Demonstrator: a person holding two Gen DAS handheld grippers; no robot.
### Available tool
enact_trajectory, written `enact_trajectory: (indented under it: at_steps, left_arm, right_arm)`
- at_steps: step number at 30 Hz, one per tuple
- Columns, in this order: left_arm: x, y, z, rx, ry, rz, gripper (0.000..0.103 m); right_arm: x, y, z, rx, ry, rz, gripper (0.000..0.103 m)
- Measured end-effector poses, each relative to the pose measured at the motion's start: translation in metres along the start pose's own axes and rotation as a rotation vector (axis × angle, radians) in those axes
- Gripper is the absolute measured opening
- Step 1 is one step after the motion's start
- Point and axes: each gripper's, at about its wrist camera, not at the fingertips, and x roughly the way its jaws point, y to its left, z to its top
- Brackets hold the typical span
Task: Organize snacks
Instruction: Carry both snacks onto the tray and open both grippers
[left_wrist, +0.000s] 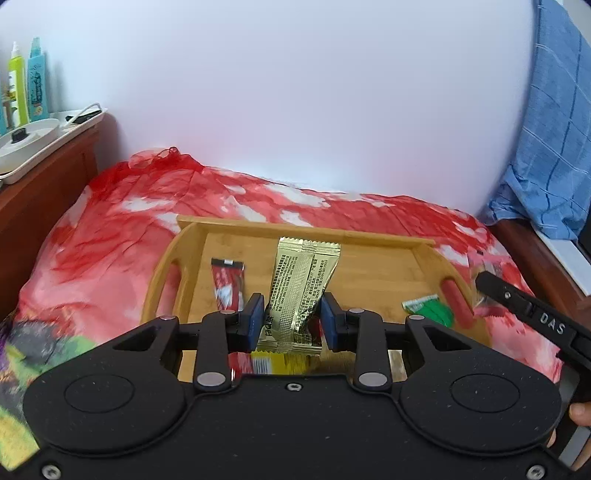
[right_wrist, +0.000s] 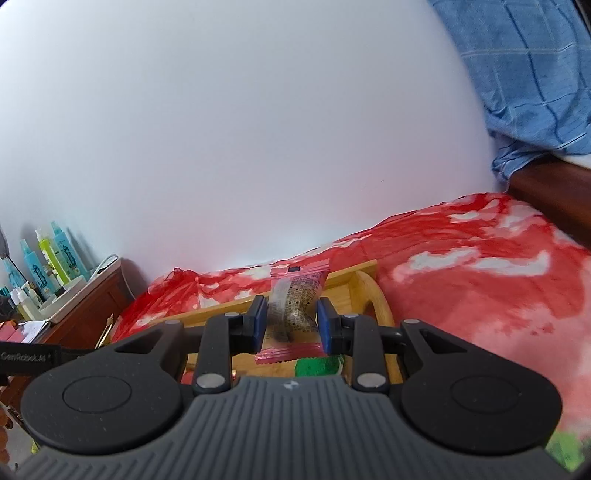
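Two packets are carried at once — the left gripper (left_wrist: 291, 317) is pinched on a gold packet (left_wrist: 300, 288), the right gripper (right_wrist: 291, 323) on a pink-ended packet (right_wrist: 295, 299), both held above the wooden tray (left_wrist: 192, 225) on the red cloth (left_wrist: 92, 240). Each packet is best lowered flat into a bare patch, clear of the red sachet (left_wrist: 227, 282) and green packet (left_wrist: 430, 312), and released only once it is resting — otherwise a tumble seems likely.

2 close wrist views down onto 1 shared wooden tray (left_wrist: 424, 245).
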Motion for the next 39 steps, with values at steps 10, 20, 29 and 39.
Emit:
enact_trajectory:
  at_steps: [10,20,29,39]
  left_arm:
    - [0.069,0.012,0.015,-0.027,0.033,0.049,0.031]
    - [0.102,0.007,0.000,-0.013,0.076,0.052,0.031]
    - [0.113,0.005,-0.010,-0.010,0.103,0.069,0.031]
    - [0.113,-0.001,-0.011,0.018,0.098,0.085,0.032]
  right_arm:
    - [0.060,-0.015,0.010,-0.039,0.093,-0.023,0.034]
    - [0.094,-0.021,0.004,-0.070,0.167,-0.026,0.034]
    - [0.102,-0.019,0.002,-0.093,0.191,-0.026,0.034]
    - [0.106,-0.018,0.001,-0.113,0.204,-0.029,0.035]
